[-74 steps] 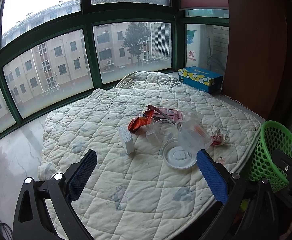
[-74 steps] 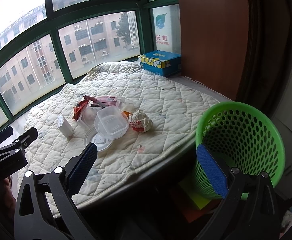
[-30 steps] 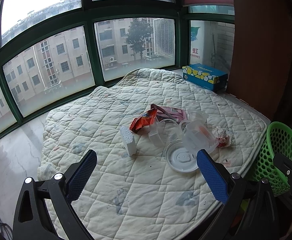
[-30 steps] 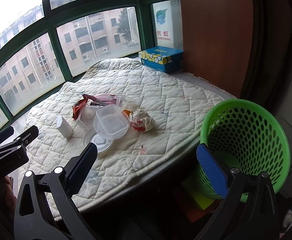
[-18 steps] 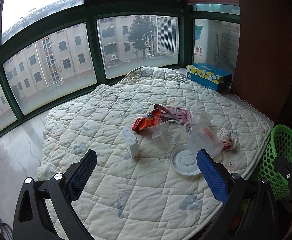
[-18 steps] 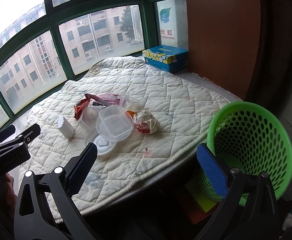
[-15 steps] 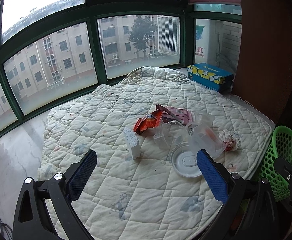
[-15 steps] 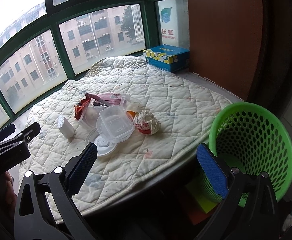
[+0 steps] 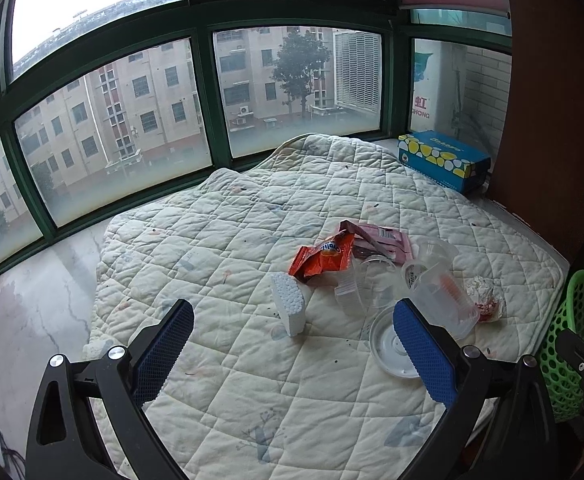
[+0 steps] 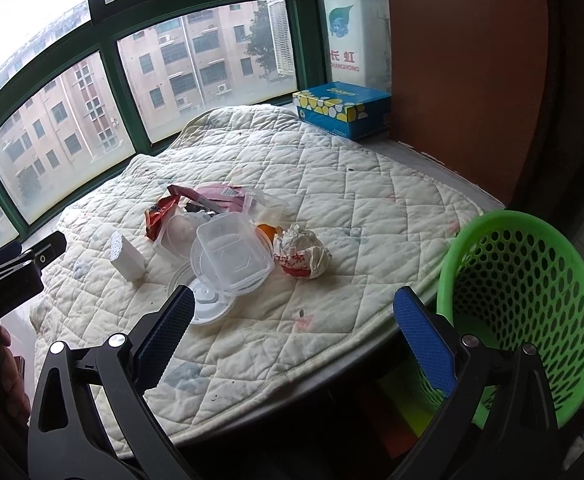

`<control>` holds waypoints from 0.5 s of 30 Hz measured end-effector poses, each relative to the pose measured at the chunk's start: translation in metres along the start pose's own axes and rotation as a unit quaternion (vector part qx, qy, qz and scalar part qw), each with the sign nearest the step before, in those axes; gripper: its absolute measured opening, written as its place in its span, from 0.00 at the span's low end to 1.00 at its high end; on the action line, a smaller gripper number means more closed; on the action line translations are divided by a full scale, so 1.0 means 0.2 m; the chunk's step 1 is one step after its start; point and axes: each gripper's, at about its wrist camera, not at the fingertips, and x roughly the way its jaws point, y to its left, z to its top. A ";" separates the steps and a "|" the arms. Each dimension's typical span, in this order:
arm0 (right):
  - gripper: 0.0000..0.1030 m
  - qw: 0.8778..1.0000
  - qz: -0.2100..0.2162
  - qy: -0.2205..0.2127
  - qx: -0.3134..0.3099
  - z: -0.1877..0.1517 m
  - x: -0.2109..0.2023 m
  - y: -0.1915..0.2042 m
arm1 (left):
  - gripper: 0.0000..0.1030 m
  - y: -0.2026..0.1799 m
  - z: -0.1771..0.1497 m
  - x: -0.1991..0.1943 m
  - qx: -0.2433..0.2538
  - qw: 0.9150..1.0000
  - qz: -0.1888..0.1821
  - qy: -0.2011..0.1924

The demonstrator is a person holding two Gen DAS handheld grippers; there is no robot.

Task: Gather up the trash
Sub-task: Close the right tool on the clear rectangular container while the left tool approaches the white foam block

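Left gripper hangs wide open above the quilt, the trash pile just ahead and rightward of its fingers; right gripper, equally spread and empty, faces the pile ahead-left, green basket beside its right finger.

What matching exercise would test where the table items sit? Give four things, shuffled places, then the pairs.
Things:
1. foam block
2. crumpled wrapper
3. tissue box
4. green basket

Places:
A. far corner by the window
B. off the table's right edge
C. left end of the trash pile
D. right end of the trash pile

Pairs: 1-C, 2-D, 3-A, 4-B
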 end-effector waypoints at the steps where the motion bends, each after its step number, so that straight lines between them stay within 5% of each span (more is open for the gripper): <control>1: 0.95 1.000 0.003 0.001 -0.002 0.01 0.02 0.00 | 0.94 0.01 0.01 0.01 -0.003 1.000 0.002 0.001; 15: 0.88 0.996 0.074 0.048 -0.023 0.09 0.33 0.03 | 0.94 0.18 0.00 0.15 -0.026 0.999 0.026 0.025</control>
